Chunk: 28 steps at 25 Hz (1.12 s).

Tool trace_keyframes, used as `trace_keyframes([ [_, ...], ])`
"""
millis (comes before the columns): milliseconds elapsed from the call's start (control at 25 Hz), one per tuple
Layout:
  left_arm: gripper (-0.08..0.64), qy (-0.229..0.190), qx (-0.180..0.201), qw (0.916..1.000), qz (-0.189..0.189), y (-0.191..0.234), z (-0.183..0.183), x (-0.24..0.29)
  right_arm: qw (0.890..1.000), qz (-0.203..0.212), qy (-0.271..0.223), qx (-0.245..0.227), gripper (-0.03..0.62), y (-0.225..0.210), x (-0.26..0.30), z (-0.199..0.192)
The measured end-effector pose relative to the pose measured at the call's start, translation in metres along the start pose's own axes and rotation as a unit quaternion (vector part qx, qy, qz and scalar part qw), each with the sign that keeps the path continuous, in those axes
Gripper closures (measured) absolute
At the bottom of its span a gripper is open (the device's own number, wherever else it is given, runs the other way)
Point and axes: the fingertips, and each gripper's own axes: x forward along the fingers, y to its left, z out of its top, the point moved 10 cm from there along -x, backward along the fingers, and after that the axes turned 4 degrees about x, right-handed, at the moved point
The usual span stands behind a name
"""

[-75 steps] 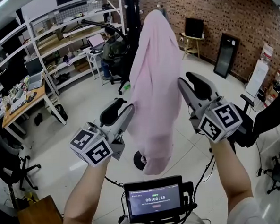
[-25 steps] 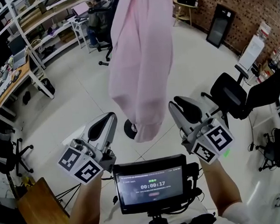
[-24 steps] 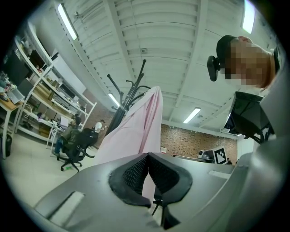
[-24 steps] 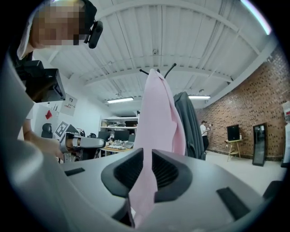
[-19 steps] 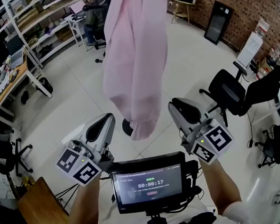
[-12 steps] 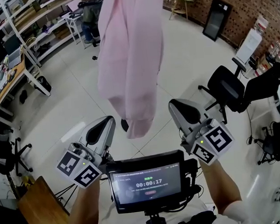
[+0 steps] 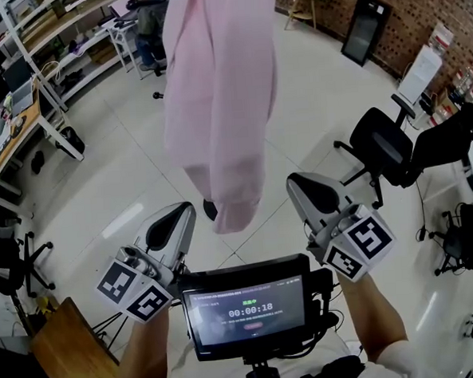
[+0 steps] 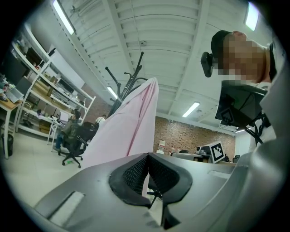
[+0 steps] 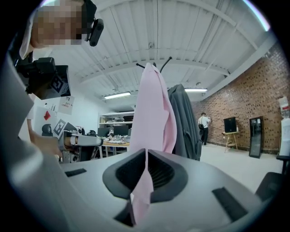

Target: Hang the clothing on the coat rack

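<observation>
Two grippers, both empty: left gripper (image 8: 147, 158) has its black ribbed jaws pressed together, and right gripper (image 9: 146, 154) has just been closing its jaws down to a hairline slit, nothing between them. Long pale pink cloth garment (image 7: 219, 105) hangs draped over the top of the black metal coat rack (image 8: 139, 63), well apart from both grippers and ahead between them. Dark grey jacket (image 9: 183, 118) hangs just beside the pink one; black timer screen (image 7: 245, 307) sits low between the person's forearms.
</observation>
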Motion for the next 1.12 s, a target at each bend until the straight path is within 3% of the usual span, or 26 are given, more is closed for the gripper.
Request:
trace_keyframes([
  [400, 0.56, 0.027, 0.022, 0.9994, 0.006, 0.001, -0.006, 0.004, 1.0, -0.005, 0.007, 0.014, 0.568, -0.001, 0.001, -0.007],
  [1120, 0.56, 0.009, -0.014, 0.9998, -0.005, 0.005, -0.013, 0.001, 1.0, -0.001, 0.024, 0.016, 0.572, 0.009, 0.006, -0.012],
])
